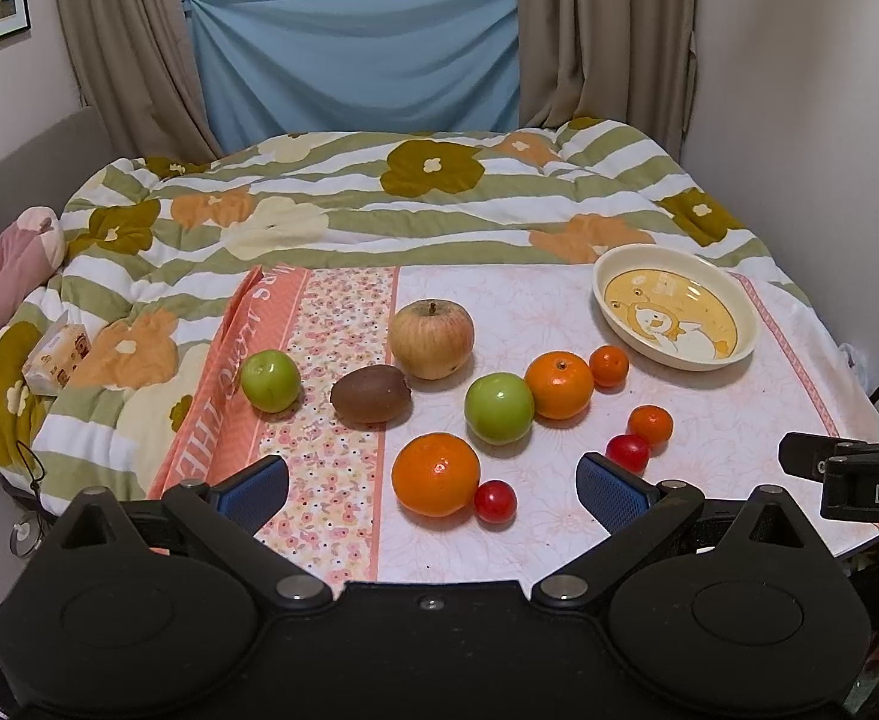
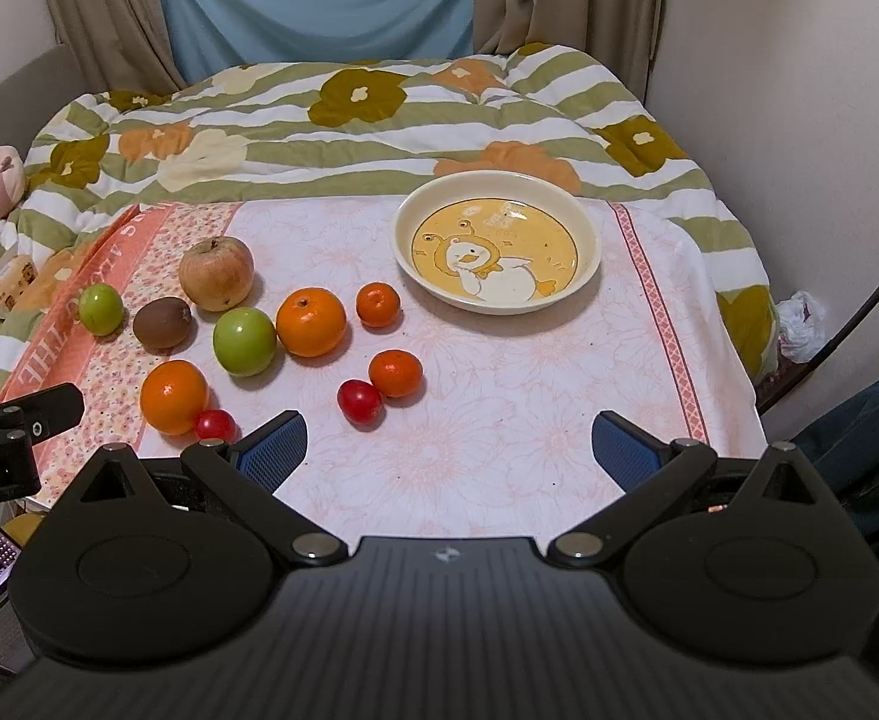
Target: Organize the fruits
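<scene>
A: Left wrist view: left gripper [image 1: 432, 483] is hovering with jaws spread and empty over an orange [image 1: 435, 473] that is touching a tomato [image 1: 494, 501]. Closing there is risking a nudged tomato rolling off the near table [image 2: 499, 480] edge.

B: Right gripper [image 2: 449, 443] is likewise gaping, holding nothing. Fruit is sitting loose on the left; the plate [image 2: 583, 264] is standing empty at the far right. Bare cloth is lying open before it. Bedding beyond is probably soft, so strays may be sinking.
</scene>
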